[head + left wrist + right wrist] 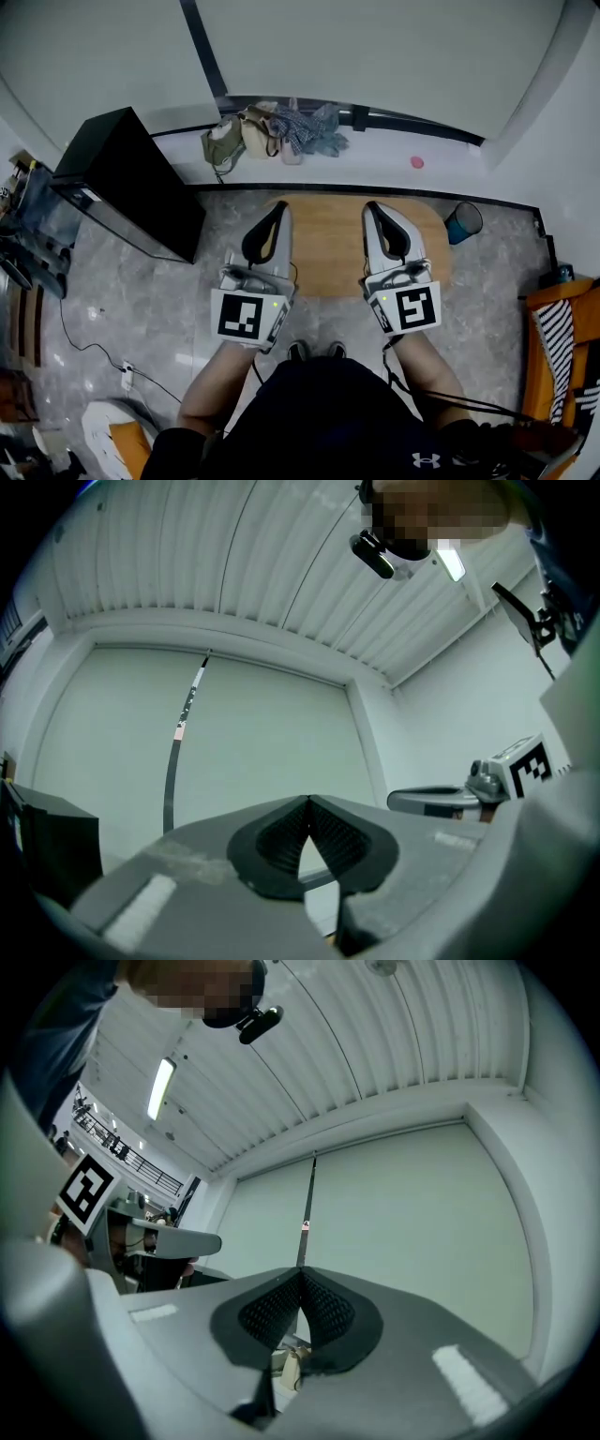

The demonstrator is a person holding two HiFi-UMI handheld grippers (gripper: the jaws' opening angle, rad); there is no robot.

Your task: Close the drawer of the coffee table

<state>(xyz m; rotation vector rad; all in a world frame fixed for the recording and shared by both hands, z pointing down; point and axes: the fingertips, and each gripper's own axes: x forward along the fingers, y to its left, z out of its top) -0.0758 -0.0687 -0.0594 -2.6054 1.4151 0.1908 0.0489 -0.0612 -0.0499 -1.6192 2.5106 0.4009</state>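
My left tool [277, 210], right tool [375, 208] held above tabletop [328, 246], both pinched closed, empty. No drawer in sight; I judge closing finished or unstarted. Next: look down, check drawer front.

Looking down on grey marble floor [141, 300]; seeing black cabinet [131, 178] at left, clothes heap [281, 131] on white ledge [394, 155] along pale wall [375, 56], teal bin [462, 223] at right, strip light [160, 1088] glowing in ribbed ceiling [375, 1044].
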